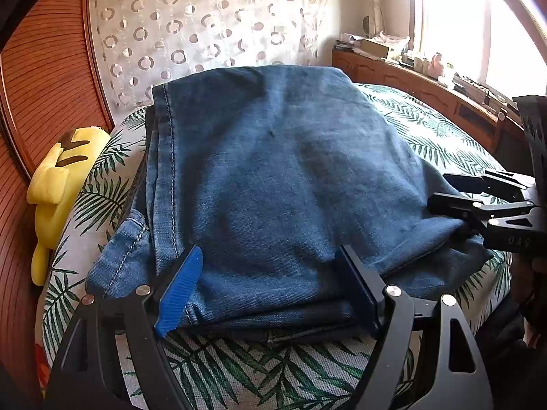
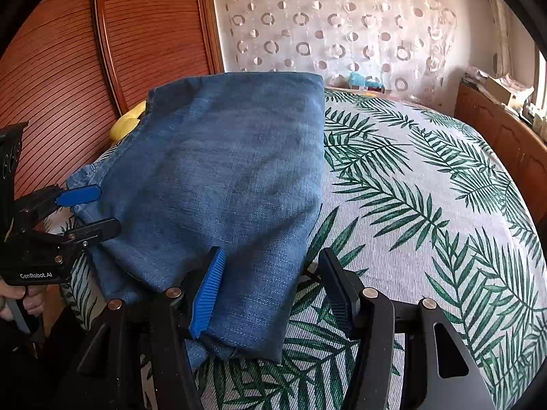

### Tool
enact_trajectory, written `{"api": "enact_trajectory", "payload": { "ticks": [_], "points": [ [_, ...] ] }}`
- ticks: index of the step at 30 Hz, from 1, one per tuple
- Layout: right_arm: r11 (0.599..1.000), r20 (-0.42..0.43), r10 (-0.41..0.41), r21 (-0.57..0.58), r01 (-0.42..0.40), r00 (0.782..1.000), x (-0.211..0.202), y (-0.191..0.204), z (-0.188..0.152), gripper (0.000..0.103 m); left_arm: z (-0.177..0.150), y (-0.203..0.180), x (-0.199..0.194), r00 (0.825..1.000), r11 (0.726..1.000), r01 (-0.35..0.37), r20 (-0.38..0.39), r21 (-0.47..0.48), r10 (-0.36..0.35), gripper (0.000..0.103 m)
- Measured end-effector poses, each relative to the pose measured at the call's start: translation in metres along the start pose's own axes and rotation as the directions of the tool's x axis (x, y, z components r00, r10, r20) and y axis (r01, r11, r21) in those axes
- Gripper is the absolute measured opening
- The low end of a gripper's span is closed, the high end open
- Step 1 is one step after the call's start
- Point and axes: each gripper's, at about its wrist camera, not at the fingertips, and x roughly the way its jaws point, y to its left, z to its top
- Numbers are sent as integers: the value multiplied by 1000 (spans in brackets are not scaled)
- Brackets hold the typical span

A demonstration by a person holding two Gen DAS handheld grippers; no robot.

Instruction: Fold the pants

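Note:
Blue denim pants (image 1: 273,177) lie folded into a thick rectangle on the leaf-print bed; they also show in the right wrist view (image 2: 222,188). My left gripper (image 1: 270,283) is open, its blue-padded fingers astride the near edge of the stack. My right gripper (image 2: 273,287) is open over the stack's near right corner, the left pad (image 2: 208,294) on the denim. Each gripper shows in the other's view: the right one (image 1: 454,193) at the stack's right edge, the left one (image 2: 92,210) at its left edge.
The bedspread (image 2: 427,205) stretches wide to the right of the pants. A yellow plush toy (image 1: 58,188) lies at the bed's left edge against a wooden slatted headboard (image 1: 44,68). A low wooden cabinet (image 1: 427,92) with clutter runs under the window at right.

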Motion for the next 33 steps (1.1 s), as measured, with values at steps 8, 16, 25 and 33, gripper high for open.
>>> {"api": "enact_trajectory", "payload": {
  "ticks": [8,16,25,33],
  "points": [
    [999,-27,39,11,-39,999,-2,3,5,41,10,2,-11,999,999,35,-7,-40,-35,80],
    [997,-21,69,17,-69,997,-2,5,7,25,17,-19,-26,997,997,70,35,15,-71,80],
    [988,26,147,53,-148,989,-16,1,15,14,6,-9,-4,998,999,52,-41,-10,-52,80],
    [979,81,200,30,-203,976,-34,9,26,11,1,-9,-5,998,999,54,-31,3,-54,80]
  ]
}}
